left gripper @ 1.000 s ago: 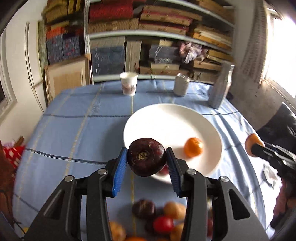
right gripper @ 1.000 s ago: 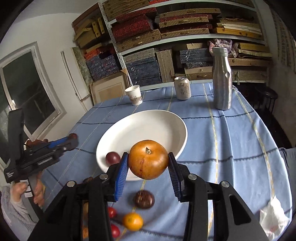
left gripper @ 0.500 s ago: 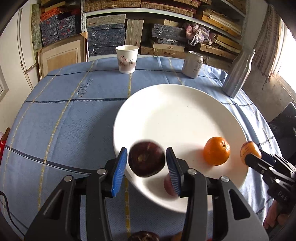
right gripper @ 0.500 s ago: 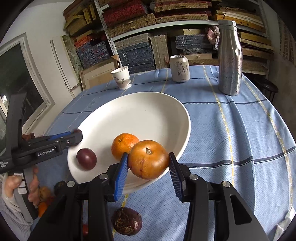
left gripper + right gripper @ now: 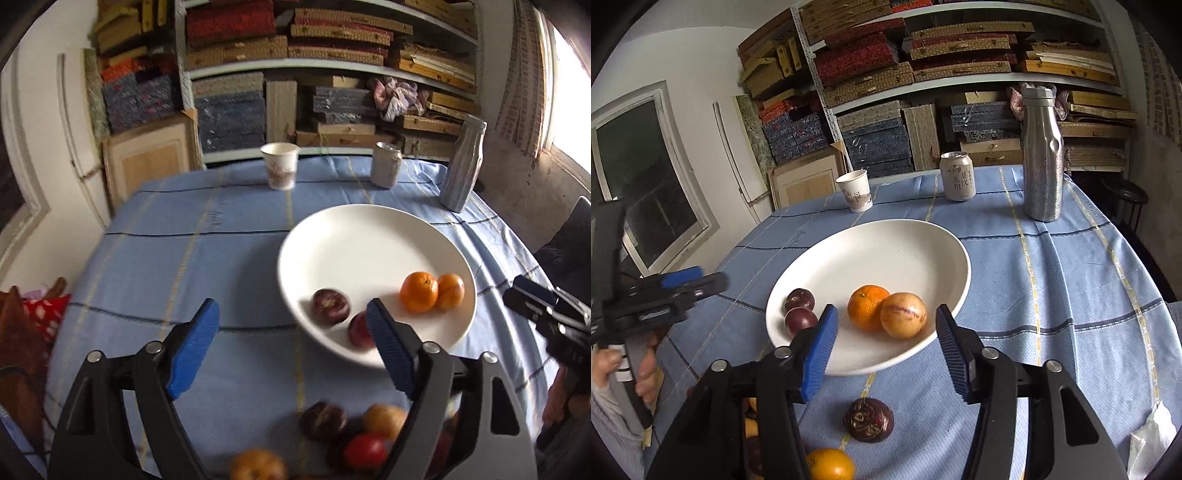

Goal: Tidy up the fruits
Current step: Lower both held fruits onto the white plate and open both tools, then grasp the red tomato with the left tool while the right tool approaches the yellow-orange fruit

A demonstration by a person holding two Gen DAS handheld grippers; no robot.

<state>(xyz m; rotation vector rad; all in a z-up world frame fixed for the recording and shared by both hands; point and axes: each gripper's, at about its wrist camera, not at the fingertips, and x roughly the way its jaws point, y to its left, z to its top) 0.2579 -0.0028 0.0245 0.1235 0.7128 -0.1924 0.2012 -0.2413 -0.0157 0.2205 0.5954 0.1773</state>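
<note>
A white plate (image 5: pixel 369 236) (image 5: pixel 886 243) on the blue tablecloth holds two dark purple fruits (image 5: pixel 330 306) (image 5: pixel 800 299), an orange (image 5: pixel 418 291) (image 5: pixel 868 307) and a yellow-orange fruit (image 5: pixel 450 291) (image 5: pixel 903 314). My left gripper (image 5: pixel 291 343) is open and empty, above the cloth left of the plate's near rim. My right gripper (image 5: pixel 884 350) is open and empty, just in front of the yellow-orange fruit. Several loose fruits lie on the cloth near me: a dark wrinkled one (image 5: pixel 868 420) (image 5: pixel 323 421), a red one (image 5: pixel 365 450), orange ones (image 5: pixel 830 463).
A paper cup (image 5: pixel 279 166) (image 5: pixel 854 191), a drink can (image 5: pixel 386 164) (image 5: pixel 957 176) and a steel bottle (image 5: pixel 463 162) (image 5: pixel 1042 155) stand at the table's far side. Shelves of boxes lie behind. A crumpled white wrapper (image 5: pixel 1152 439) lies at the right edge.
Both grippers have opened and pulled back. The dark purple fruit from the left and the yellow-orange fruit from the right now lie on the plate.
</note>
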